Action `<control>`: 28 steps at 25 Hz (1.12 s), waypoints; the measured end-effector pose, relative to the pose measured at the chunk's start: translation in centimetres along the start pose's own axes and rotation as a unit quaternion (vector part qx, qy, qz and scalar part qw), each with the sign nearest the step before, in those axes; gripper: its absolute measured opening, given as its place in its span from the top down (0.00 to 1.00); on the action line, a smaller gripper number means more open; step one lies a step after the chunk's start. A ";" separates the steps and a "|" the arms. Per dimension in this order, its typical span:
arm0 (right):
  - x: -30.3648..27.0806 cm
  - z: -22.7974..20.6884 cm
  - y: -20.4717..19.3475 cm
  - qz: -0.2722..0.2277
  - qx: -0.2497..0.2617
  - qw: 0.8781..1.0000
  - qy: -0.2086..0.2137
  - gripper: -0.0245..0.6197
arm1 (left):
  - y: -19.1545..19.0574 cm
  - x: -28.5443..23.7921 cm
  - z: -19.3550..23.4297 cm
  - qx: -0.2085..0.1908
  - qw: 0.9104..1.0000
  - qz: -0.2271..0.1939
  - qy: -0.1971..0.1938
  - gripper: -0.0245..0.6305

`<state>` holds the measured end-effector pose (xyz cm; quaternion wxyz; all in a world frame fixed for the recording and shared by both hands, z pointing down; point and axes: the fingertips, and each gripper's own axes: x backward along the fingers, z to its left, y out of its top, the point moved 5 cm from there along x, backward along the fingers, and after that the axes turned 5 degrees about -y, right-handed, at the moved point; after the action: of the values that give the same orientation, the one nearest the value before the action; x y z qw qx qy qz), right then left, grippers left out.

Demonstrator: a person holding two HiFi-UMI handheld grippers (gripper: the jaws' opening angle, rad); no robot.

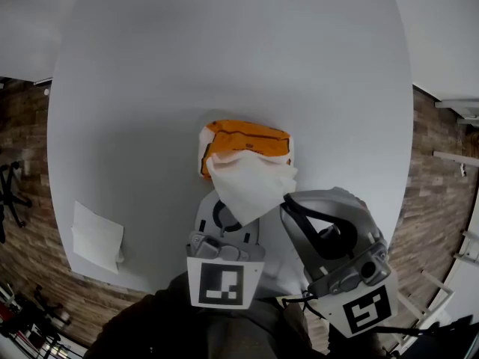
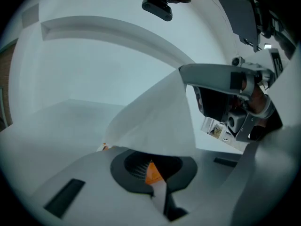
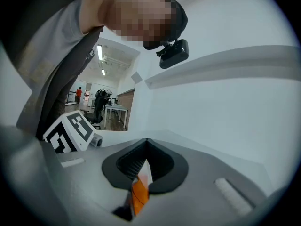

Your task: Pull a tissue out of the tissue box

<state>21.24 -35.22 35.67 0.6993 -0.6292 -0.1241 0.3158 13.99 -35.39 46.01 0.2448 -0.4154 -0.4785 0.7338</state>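
Observation:
An orange tissue pack (image 1: 248, 142) lies in the middle of the white table (image 1: 224, 66). A white tissue (image 1: 251, 187) stands drawn out of its top and hangs toward me. My right gripper (image 1: 289, 198) is shut on the tissue's right corner, lifted above the pack; the left gripper view shows that pinch (image 2: 187, 74) with the tissue (image 2: 155, 121) spread below it. My left gripper (image 1: 226, 209) sits at the pack's near edge, tips hidden under the tissue. In its own view the jaws (image 2: 157, 182) are shut on an orange and white bit of the pack.
A loose white tissue (image 1: 97, 238) lies near the table's left front edge. Wood floor surrounds the table, with a black chair base (image 1: 9, 193) at the left. The right gripper view looks back at the person and an office room (image 3: 101, 102) beyond.

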 end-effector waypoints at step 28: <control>6.1 17.7 14.5 -0.041 0.030 0.999 0.020 0.96 | 2.3 28.4 -5.6 0.086 0.987 -0.103 0.093 0.96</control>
<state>11.74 -17.23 23.58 0.7325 -0.6084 -0.1265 0.2780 3.62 -12.03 32.11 0.3971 -0.4080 -0.4291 0.7012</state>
